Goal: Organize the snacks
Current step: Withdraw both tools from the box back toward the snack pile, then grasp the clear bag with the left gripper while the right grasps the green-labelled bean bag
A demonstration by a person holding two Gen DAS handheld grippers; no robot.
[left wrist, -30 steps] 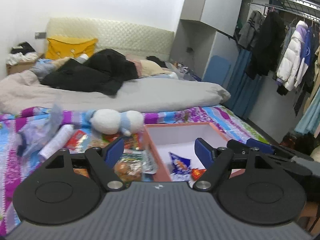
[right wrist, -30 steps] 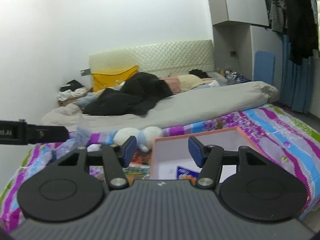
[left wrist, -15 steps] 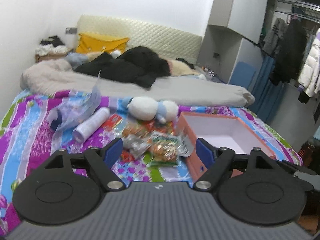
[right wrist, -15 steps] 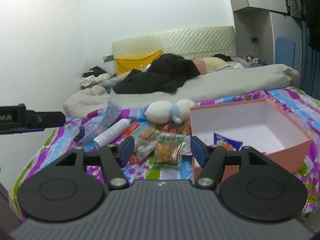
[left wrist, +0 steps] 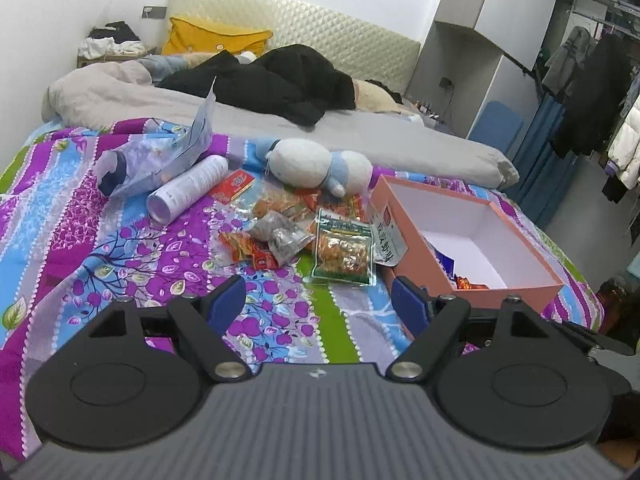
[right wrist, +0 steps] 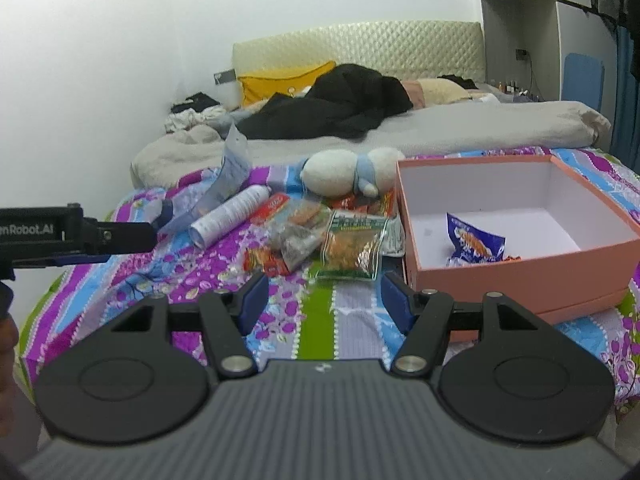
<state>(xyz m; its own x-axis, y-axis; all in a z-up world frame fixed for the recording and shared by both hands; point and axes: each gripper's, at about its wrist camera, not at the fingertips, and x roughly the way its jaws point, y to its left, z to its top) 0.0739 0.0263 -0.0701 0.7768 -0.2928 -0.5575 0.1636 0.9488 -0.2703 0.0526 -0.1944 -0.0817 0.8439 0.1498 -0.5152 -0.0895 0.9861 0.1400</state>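
A pink box [left wrist: 516, 292] [right wrist: 520, 268] with a white inside sits on the bed at the right; a blue snack packet [right wrist: 474, 244] lies in it. Several snack packets lie in a pile left of the box: a green-topped bag [left wrist: 344, 250] [right wrist: 354, 246], a grey bag [left wrist: 282, 236] and a red packet [left wrist: 248, 248]. My left gripper [left wrist: 318, 304] is open and empty, held above the bedspread short of the pile. My right gripper [right wrist: 320, 296] is open and empty, also short of the pile. The left gripper shows at the left edge of the right wrist view [right wrist: 76, 234].
A white plush toy [left wrist: 316, 164] lies behind the snacks. A white tube [left wrist: 188, 188] and a clear plastic bag [left wrist: 160, 160] lie to the left. A grey duvet [left wrist: 240, 112], black clothes [left wrist: 280, 80] and a yellow pillow fill the far bed. Hanging clothes stand at the right.
Both grippers have pulled back and risen away from the box, so the snack pile and the whole box now show. Both stay open and empty.
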